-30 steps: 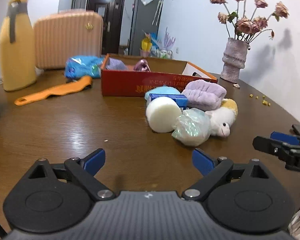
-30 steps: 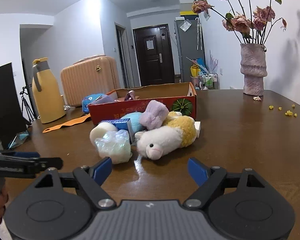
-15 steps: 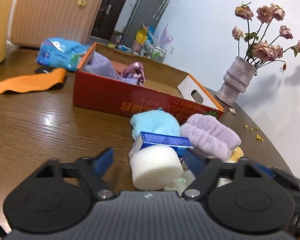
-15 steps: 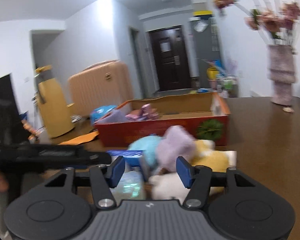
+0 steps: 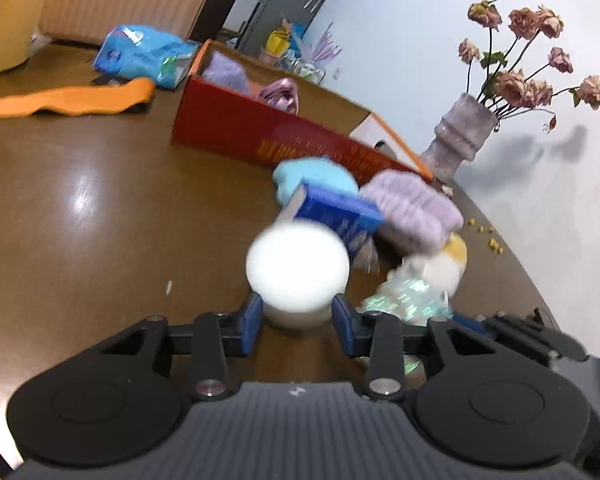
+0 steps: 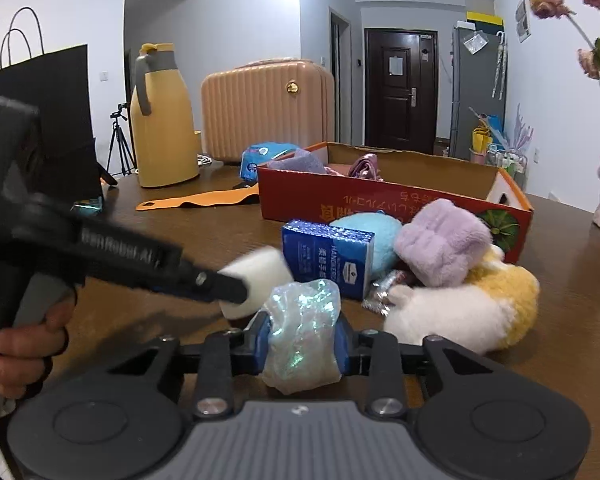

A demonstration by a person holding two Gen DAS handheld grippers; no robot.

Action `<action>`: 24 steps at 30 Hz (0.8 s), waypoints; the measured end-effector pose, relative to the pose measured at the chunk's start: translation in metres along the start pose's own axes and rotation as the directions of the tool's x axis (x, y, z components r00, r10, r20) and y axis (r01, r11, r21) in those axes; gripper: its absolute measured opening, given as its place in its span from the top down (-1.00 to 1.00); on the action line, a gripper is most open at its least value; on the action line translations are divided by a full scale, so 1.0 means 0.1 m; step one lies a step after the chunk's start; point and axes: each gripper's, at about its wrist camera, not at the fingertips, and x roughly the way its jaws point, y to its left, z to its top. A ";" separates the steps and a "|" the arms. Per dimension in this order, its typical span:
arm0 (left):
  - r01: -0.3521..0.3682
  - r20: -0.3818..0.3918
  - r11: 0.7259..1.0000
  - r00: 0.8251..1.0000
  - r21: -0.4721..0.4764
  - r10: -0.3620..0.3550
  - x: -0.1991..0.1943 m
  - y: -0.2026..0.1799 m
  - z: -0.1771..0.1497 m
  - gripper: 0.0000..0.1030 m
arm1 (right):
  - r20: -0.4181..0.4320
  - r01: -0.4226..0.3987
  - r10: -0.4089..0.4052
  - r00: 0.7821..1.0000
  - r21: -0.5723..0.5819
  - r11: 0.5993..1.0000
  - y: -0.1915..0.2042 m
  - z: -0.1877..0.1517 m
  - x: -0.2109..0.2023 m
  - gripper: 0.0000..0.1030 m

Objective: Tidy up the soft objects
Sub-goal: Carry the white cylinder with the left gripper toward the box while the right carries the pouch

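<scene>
Left gripper [image 5: 296,318] fingers closed against the sides of the white sponge [image 5: 297,268], at the near edge of the pile on the table [image 5: 100,208]. Right gripper [image 6: 302,340] fingers pinched on the iridescent bag [image 6: 302,332], just right of the sponge. Behind them: blue pack [image 6: 327,256], light-blue plush [image 6: 370,236], purple plush [image 6: 444,240], white-yellow toy [image 6: 472,312], all bunched in front of the red box [image 6: 380,204].

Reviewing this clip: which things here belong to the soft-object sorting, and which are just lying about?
Job: white sponge in left gripper; iridescent bag in right gripper; plush toy; purple cloth; blue plush; red box.

Lying about: tissue pack, vase, jug, suitcase, orange strap.
</scene>
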 end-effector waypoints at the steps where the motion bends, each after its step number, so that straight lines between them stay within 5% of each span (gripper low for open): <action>1: -0.003 -0.004 1.000 1.000 0.000 0.003 -0.03 0.00 -0.06 0.28 | 0.002 0.008 -0.008 1.000 0.008 1.000 -0.01 -0.03 -0.06 0.40; 4: -0.066 0.019 0.997 0.998 0.038 0.065 -0.11 -0.06 -0.18 0.21 | 0.004 0.040 -0.040 0.999 0.051 0.998 -0.07 -0.11 -0.23 0.40; 6: -0.109 0.047 0.991 0.993 0.083 0.106 -0.14 -0.13 -0.20 -0.02 | 0.007 0.058 -0.059 0.998 0.078 0.995 -0.10 -0.17 -0.34 0.40; 8: -0.143 0.091 0.982 0.987 0.123 0.132 -0.15 -0.19 -0.18 -0.48 | 0.010 0.072 -0.073 0.997 0.084 0.994 -0.12 -0.20 -0.42 0.40; 10: -0.165 0.122 0.970 0.982 0.176 0.145 -0.09 -0.28 -0.13 -0.57 | 0.013 0.085 -0.087 0.996 0.086 0.993 -0.14 -0.21 -0.47 0.40; 15: -0.207 0.124 0.946 0.976 0.249 0.181 0.22 -0.43 0.00 -0.48 | 0.019 0.107 -0.109 0.994 0.093 0.990 -0.19 -0.19 -0.52 0.40; 17: -0.205 0.099 0.948 0.977 0.243 0.186 0.30 -0.43 0.03 -0.08 | 0.018 0.111 -0.114 0.993 0.098 0.989 -0.22 -0.20 -0.53 0.40; 24: -0.176 0.091 0.956 0.983 0.235 0.158 0.29 -0.42 0.01 -0.04 | 0.004 0.139 -0.140 0.990 0.127 0.982 -0.34 -0.23 -0.51 0.40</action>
